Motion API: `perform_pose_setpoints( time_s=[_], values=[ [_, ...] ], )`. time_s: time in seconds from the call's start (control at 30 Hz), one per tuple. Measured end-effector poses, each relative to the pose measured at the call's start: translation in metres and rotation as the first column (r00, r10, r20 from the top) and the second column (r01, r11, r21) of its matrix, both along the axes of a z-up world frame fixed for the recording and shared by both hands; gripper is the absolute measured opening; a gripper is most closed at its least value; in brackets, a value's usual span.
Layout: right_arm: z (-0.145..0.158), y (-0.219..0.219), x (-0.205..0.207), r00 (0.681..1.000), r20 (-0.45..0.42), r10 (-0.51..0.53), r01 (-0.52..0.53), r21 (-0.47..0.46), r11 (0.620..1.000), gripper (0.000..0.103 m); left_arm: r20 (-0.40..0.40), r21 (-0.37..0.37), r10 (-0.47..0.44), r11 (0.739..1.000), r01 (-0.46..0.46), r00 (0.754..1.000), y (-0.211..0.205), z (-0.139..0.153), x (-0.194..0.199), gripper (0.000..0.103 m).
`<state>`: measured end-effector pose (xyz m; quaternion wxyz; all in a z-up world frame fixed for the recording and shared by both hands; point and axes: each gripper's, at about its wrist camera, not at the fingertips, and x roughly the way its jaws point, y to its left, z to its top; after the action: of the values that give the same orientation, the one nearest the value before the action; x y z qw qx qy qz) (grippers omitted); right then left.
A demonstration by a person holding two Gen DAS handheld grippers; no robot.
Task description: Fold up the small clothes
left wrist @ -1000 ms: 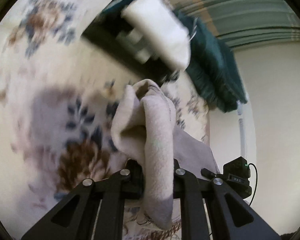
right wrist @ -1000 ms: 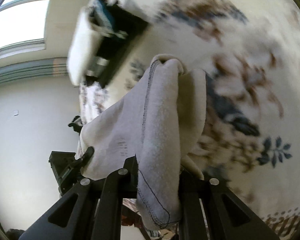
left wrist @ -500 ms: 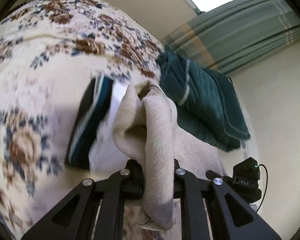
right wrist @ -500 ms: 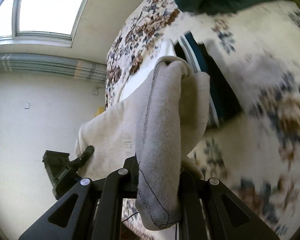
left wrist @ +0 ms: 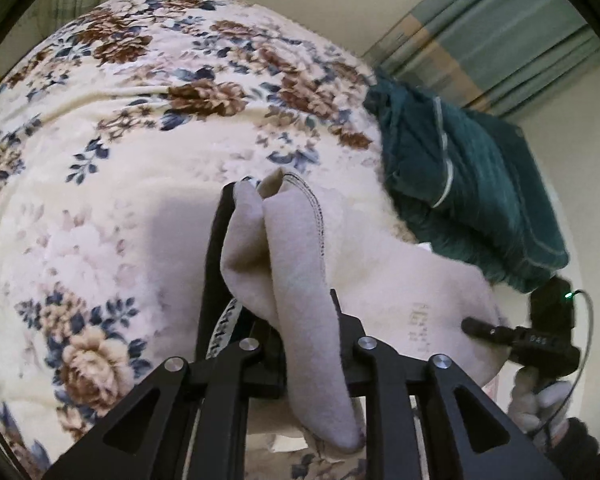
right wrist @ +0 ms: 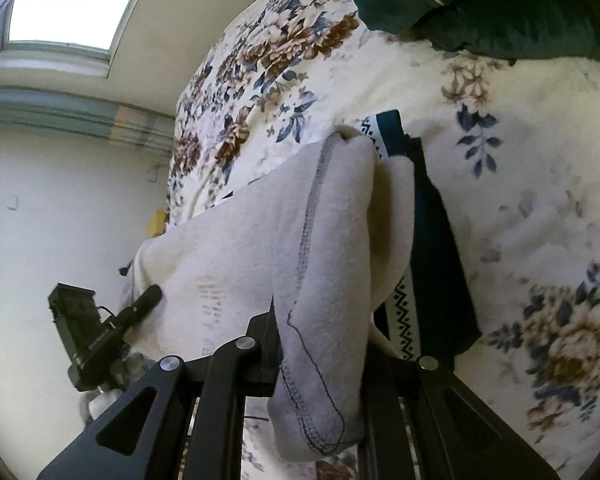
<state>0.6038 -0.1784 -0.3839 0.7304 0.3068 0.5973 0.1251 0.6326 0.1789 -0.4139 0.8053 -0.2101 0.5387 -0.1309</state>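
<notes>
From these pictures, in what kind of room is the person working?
Most likely a bedroom. The cloth is held over a floral bedspread, with a green blanket heaped on it, and curtains and a window behind.

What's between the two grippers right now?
The cream garment spans the stretch, pinched by the right gripper and left gripper. Both wrist views show it, above the floral blanket.

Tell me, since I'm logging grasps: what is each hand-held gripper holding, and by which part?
Both grip the same cream cloth. The left hand-held gripper and right hand-held gripper each pinch a bunched, stitched edge of it.
</notes>
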Motion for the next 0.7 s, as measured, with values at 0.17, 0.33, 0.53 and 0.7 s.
perform_pose_setpoints(
  time_s=[0.17, 0.33, 0.53, 0.7],
  values=[
    [0.021, 0.020, -0.004, 0.998, -0.007, 0.057, -0.057, -0.179, 0.982, 0.019, 0.062, 0.186, 0.033, 0.982, -0.044, 0.998, -0.013, 0.020, -0.011, 0.035],
    [0.049, 0.045, -0.020, 0.994, 0.017, 0.105, -0.085, -0.462, 0.883, 0.059, 0.123, 0.315, 0.026, 0.947, -0.064, 0.992, -0.029, 0.039, -0.027, 0.086],
    [0.077, 0.067, -0.054, 0.994, 0.034, 0.103, -0.058, -0.640, 0.766, 0.100, 0.137, 0.451, -0.010, 0.891, -0.054, 0.991, -0.053, 0.056, -0.051, 0.103],
    [0.108, 0.085, -0.088, 0.995, 0.068, 0.079, -0.007, -0.711, 0.703, 0.102, 0.170, 0.507, -0.010, 0.859, -0.078, 0.985, -0.063, 0.081, -0.082, 0.103]
  ],
)
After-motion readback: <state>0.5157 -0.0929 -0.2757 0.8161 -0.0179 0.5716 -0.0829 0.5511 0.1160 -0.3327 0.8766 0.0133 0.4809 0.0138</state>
